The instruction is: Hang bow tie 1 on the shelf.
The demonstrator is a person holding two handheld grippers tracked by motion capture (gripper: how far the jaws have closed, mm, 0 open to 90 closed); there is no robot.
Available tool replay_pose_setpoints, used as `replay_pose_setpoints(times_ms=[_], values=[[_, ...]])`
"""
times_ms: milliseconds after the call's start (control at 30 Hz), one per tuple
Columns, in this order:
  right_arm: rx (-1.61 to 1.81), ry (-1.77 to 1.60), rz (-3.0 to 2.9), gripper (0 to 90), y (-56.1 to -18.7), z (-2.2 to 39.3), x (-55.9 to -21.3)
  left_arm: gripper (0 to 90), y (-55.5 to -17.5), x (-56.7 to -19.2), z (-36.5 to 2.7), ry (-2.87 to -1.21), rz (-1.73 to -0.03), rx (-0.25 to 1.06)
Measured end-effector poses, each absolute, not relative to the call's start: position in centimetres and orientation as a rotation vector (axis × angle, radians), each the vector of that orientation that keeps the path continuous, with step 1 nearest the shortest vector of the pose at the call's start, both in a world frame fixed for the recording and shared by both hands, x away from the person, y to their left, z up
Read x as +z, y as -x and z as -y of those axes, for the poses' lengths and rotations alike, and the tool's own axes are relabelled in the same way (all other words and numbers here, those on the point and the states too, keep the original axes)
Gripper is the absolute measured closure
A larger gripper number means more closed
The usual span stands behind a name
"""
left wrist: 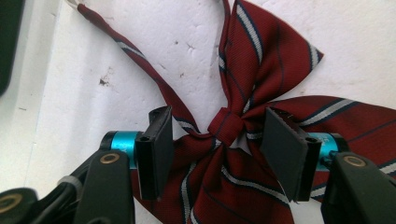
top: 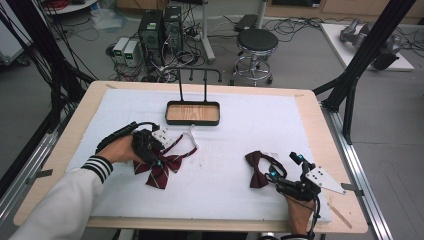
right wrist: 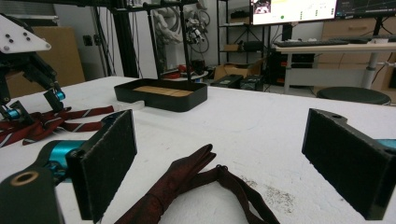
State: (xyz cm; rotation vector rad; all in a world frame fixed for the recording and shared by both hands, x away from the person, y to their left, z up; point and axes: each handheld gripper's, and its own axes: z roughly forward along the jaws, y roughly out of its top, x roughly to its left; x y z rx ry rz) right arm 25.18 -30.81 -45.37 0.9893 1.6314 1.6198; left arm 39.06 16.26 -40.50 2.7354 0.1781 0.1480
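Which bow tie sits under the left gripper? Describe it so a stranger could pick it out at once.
On the white mat covering the table, look to the left half, in front of the black tray. The striped bow tie lies there beneath the left gripper, whose open jaws straddle its knot. Its white and navy stripes on red set it apart from the plain dark bow tie at the right.

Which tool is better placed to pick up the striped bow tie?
Left. The left tool is open with its jaws either side of the striped bow tie knot; the right tool sits by the plain one.
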Motion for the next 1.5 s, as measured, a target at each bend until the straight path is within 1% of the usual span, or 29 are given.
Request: replay_pose_setpoints(times_ms=[67,233,267,300,367,400,500,533,600,1000,1133,1233,1300,1333,1400,1500], values=[[1.620,-0.990,-1.631,9.2,-25.2,30.8,-45.4,48.0,-39.2,-40.6,-16.2,-2.751,-0.160,0.144],[1.621,-0.991,-1.631,9.2,-25.2,30.8,-45.4,51.8,-39.4,-40.9,-16.0,-2.752,-0.187,0.107],[1.621,-0.991,-1.631,9.3,-25.2,30.8,-45.4,53.5,-39.5,-40.8,-16.0,-2.762,-0.180,0.099],[1.618,-0.991,-1.631,9.3,-25.2,30.8,-45.4,57.8,-39.5,-40.9,-16.0,-2.756,-0.187,0.090],[1.621,-0.994,-1.629,9.2,-25.2,30.8,-45.4,62.8,-39.6,-40.9,-16.0,-2.758,-0.186,0.074],[1.621,-0.994,-1.629,9.2,-25.2,30.8,-45.4,62.8,-39.7,-41.0,-16.0,-2.760,-0.180,0.068],[1.621,-0.992,-1.629,9.2,-25.2,30.8,-45.4,70.3,-39.8,-41.0,-15.9,-2.759,-0.218,0.030],[1.621,-0.992,-1.629,9.2,-25.2,30.8,-45.4,70.3,-39.8,-41.1,-15.9,-2.757,-0.237,0.022],[1.621,-0.990,-1.628,9.2,-25.2,30.8,-45.4,73.1,-39.8,-41.0,-15.9,-2.759,-0.257,0.010],[1.620,-0.987,-1.630,9.2,-25.2,30.8,-45.4,74.0,-39.7,-40.6,-16.0,-2.742,-0.261,0.051],[1.621,-0.989,-1.631,9.2,-25.2,30.8,-45.4,74.0,-39.5,-40.1,-16.3,-2.701,-0.269,0.079],[1.621,-0.989,-1.631,9.2,-25.2,30.8,-45.4,74.1,-39.4,-39.3,-16.9,-2.634,-0.285,0.134],[1.621,-0.990,-1.631,9.2,-25.2,30.8,-45.4,74.2,-39.4,-39.0,-17.1,-2.623,-0.287,0.148],[1.621,-0.989,-1.631,9.2,-25.2,30.8,-45.4,74.1,-39.3,-38.6,-17.4,-2.578,-0.302,0.172],[1.621,-0.989,-1.630,9.3,-25.2,30.8,-45.4,74.1,-39.3,-38.2,-17.6,-2.565,-0.293,0.184],[1.620,-0.986,-1.629,9.2,-25.3,30.8,-45.4,74.1,-39.3,-37.6,-18.2,-2.494,-0.330,0.199]])
